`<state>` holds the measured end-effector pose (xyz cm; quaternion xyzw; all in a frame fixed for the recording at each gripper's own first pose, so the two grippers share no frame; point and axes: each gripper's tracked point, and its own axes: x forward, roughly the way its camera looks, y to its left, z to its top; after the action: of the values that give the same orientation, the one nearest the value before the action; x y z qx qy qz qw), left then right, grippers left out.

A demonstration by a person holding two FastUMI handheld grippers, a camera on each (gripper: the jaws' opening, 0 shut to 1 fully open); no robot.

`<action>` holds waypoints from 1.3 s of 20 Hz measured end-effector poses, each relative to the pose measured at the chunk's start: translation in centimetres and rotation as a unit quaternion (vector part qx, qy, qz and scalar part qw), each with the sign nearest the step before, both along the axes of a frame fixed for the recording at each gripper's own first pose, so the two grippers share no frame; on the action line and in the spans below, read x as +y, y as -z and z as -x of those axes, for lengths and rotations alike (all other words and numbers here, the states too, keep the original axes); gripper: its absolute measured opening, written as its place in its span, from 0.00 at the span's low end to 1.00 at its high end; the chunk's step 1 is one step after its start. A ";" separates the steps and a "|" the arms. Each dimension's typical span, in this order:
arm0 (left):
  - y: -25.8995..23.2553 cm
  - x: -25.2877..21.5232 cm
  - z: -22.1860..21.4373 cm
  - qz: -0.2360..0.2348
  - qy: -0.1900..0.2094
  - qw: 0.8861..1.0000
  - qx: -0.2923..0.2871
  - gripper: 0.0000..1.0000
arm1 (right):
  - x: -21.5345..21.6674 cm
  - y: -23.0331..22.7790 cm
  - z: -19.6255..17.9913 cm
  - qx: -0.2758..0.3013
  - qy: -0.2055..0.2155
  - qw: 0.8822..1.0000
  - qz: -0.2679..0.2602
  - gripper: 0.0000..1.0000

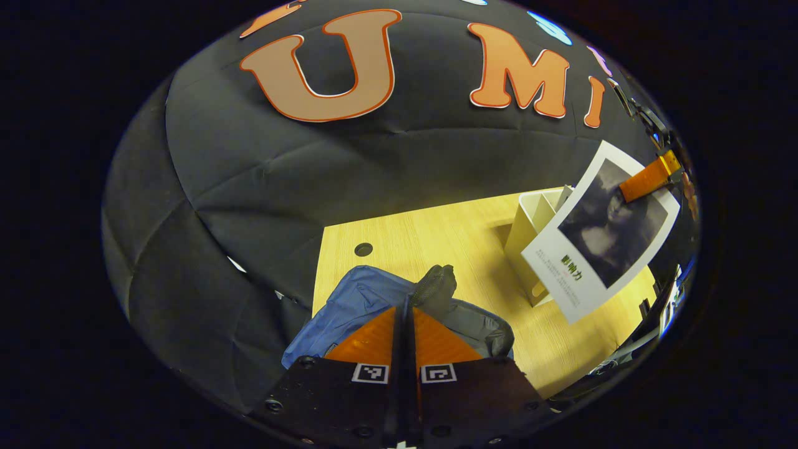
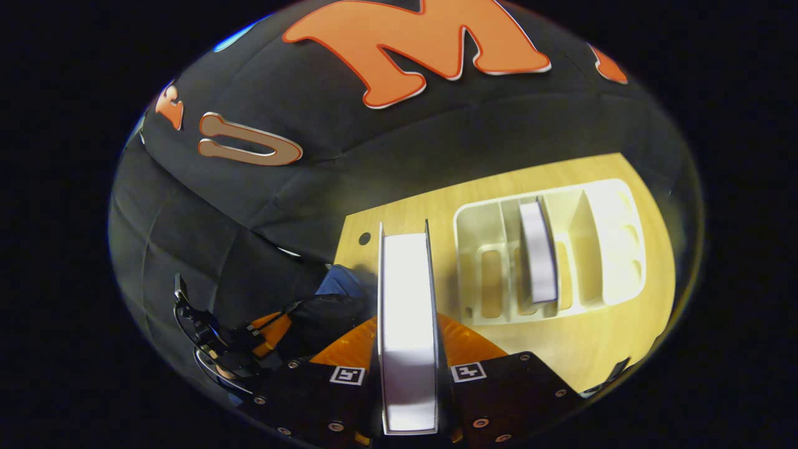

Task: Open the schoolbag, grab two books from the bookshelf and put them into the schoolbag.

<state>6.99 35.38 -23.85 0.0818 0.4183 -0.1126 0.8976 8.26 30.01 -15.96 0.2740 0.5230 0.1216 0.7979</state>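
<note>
The left gripper [image 1: 405,312] was closed, its fingers together, possibly pinching the bag [image 1: 368,299] fabric; a firm grip could not be confirmed. The bag lay directly ahead of and below it on the table [image 1: 436,237]. The right gripper [image 2: 408,349] was clamped on a book [image 2: 406,312], held edge-on between both fingers. Ahead and to its right stood the shelf [image 2: 617,249], with a second book [image 2: 539,255] upright in a middle slot. In the left gripper view, the held book [image 1: 605,231] was seen raised just beside the shelf [image 1: 530,224].
</note>
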 end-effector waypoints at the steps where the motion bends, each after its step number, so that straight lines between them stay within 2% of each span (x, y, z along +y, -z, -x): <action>1: -0.1 0.1 -0.1 -0.001 -0.002 1.000 0.000 0.05 | 0.5 0.9 0.5 0.009 0.005 1.000 -0.007 0.35; 4: 0.0 0.1 0.1 -0.001 -0.005 1.000 0.001 0.05 | 1.9 3.2 2.5 0.034 0.012 0.999 -0.037 0.35; 8: 0.0 -0.2 -0.1 0.009 -0.015 1.000 0.008 0.05 | 3.4 5.0 3.5 0.038 0.058 0.993 -0.098 0.35; 12: 0.4 -0.1 -0.4 0.021 -0.035 0.999 0.024 0.04 | 5.5 7.1 4.8 0.044 0.104 0.982 -0.153 0.35; 17: -0.1 -0.3 -0.5 0.018 -0.029 0.999 0.034 0.04 | 7.4 10.5 5.9 0.042 0.158 0.969 -0.184 0.35; 18: -0.3 -0.5 -0.7 0.018 -0.029 0.999 0.034 0.00 | 8.0 11.2 6.2 0.042 0.164 0.967 -0.188 0.35; 19: -0.6 -0.7 -0.9 0.018 -0.028 0.999 0.034 0.04 | 8.6 12.0 6.3 0.043 0.175 0.965 -0.193 0.35; 21: -1.1 -1.1 -1.0 0.021 -0.026 0.999 0.034 0.04 | 9.4 13.6 6.6 0.051 0.208 0.956 -0.201 0.35; 26: -1.3 -3.3 -0.3 0.040 -0.011 0.998 0.044 0.04 | 13.3 15.6 6.8 0.052 0.185 0.957 -0.217 0.35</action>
<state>7.34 32.03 -22.53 0.0368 0.4531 -0.1230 0.8822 1.46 43.34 -31.58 0.5386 0.4649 0.0685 0.6993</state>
